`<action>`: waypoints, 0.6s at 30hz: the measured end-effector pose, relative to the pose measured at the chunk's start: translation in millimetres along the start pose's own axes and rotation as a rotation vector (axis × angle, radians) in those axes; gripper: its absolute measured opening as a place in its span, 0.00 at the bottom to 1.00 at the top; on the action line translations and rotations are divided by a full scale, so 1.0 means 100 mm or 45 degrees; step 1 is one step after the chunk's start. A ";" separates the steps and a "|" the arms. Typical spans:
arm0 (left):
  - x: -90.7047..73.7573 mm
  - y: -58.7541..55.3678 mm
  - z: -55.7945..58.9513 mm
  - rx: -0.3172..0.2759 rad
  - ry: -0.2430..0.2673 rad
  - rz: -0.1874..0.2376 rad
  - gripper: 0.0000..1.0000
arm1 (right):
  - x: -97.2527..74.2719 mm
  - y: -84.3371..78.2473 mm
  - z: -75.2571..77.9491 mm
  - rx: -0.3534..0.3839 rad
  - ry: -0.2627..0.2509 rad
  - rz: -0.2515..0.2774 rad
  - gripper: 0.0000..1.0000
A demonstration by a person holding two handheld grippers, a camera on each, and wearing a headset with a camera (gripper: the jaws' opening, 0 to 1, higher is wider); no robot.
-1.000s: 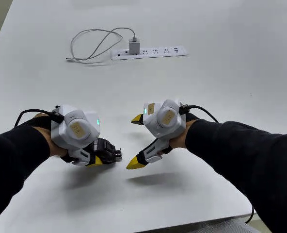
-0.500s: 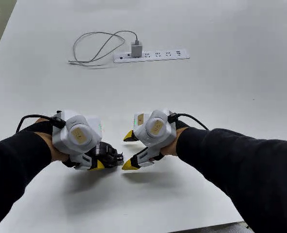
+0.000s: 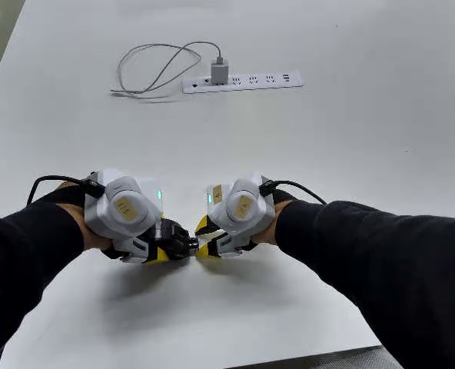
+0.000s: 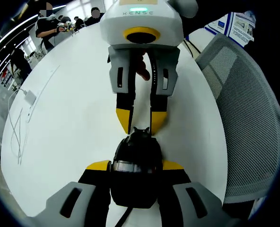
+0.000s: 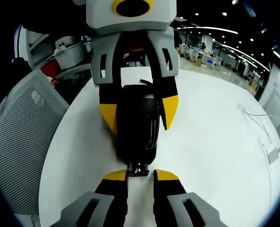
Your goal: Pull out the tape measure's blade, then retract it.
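Pre-pull grip.
With left hand-held gripper clamped on black rounded tape measure and right hand-held gripper narrowly open astride metal blade hook: pinch squarely, pull straight.

An open-plan office, shown by mesh chair, white table, ceiling strip lights.

Left gripper view: the white housing of the right gripper carries small grey lettering that reads "XENSE". 
Far right: blue-and-white posters, print too small to read. 
Head view: tan stickers on the housings of the left gripper and the right gripper; marks illegible.
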State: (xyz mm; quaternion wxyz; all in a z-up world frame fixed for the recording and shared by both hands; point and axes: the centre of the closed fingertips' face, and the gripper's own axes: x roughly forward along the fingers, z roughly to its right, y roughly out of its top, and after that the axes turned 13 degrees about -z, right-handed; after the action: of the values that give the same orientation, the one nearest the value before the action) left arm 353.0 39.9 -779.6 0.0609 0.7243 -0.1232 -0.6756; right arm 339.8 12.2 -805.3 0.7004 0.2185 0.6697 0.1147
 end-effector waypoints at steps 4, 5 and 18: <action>-0.01 0.01 0.01 -0.002 0.002 0.005 0.33 | 0.02 0.03 -0.03 -0.019 0.025 0.005 0.13; -0.01 0.01 0.01 -0.002 0.003 0.005 0.33 | 0.03 0.03 -0.03 -0.023 0.027 0.005 0.12; -0.02 0.00 0.01 0.029 -0.012 0.000 0.33 | 0.02 0.03 -0.01 0.000 0.030 0.031 0.09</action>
State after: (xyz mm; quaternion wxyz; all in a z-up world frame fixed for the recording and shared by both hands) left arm 351.4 40.2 -778.1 0.0523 0.7218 -0.1312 -0.6776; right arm 339.2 15.8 -806.0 0.6911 0.2252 0.6752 0.1259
